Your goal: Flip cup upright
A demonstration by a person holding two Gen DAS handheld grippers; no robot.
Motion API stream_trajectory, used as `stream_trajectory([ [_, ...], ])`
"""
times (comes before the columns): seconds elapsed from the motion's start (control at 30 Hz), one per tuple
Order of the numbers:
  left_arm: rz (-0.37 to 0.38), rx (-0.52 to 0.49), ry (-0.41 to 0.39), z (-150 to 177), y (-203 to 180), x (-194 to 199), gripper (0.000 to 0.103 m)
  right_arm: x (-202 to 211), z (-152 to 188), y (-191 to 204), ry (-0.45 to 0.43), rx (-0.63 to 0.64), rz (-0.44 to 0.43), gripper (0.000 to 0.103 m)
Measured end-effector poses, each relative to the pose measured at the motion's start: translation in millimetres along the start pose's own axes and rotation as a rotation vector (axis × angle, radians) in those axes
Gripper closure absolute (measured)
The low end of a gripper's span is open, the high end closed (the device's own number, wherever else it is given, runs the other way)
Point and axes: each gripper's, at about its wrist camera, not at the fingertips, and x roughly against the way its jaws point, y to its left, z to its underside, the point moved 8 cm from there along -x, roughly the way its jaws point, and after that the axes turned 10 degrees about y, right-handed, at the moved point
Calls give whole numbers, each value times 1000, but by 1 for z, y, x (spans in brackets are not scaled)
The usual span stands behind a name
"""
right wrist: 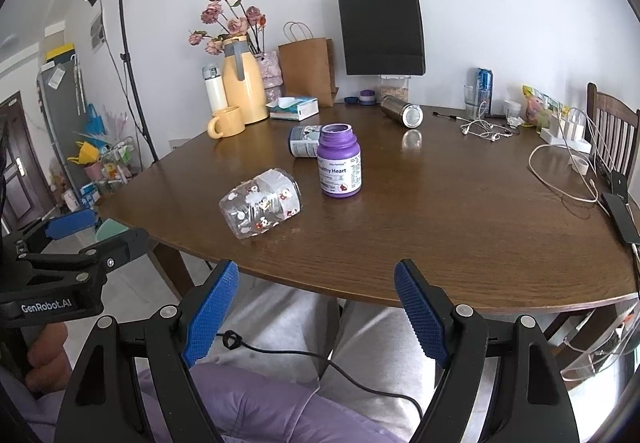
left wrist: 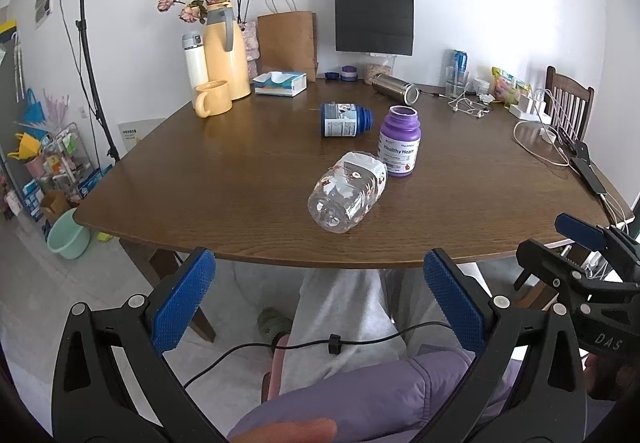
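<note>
Cup: a clear plastic cup point(left wrist: 347, 196) printed with small red-and-white figures is seen lying on its side on the wooden table point(left wrist: 240, 171), towards the near edge.
Neighbours: an upright purple "Healthy Heart" bottle point(left wrist: 399, 141) with no lid stands just beside its far end; whether the two touch cannot be told. A blue-capped bottle point(left wrist: 346, 119) lies further back, and a steel tumbler point(left wrist: 395, 88) lies on its side near the wall.
Long axis: roughly level, running from the near-left to the far-right in the left wrist view. One round end faces the camera; which end is the mouth cannot be told for certain.
Handling: it is judged light, thin-walled and smooth, so it may roll or dent under a hard squeeze. A hold across the mid-body is advised, with moderate pressure.
Left gripper point(left wrist: 320, 299): jaws spread wide, nothing between them, held off the table before its near edge.
Right gripper point(right wrist: 316, 311): likewise spread and empty, held short of the table edge.
</note>
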Motion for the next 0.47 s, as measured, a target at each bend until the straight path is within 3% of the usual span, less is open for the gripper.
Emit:
stream_trajectory([
  [0.47,5,-5,8,1,-2,-4,0,-3,1,-2,7,-4,-4,18],
])
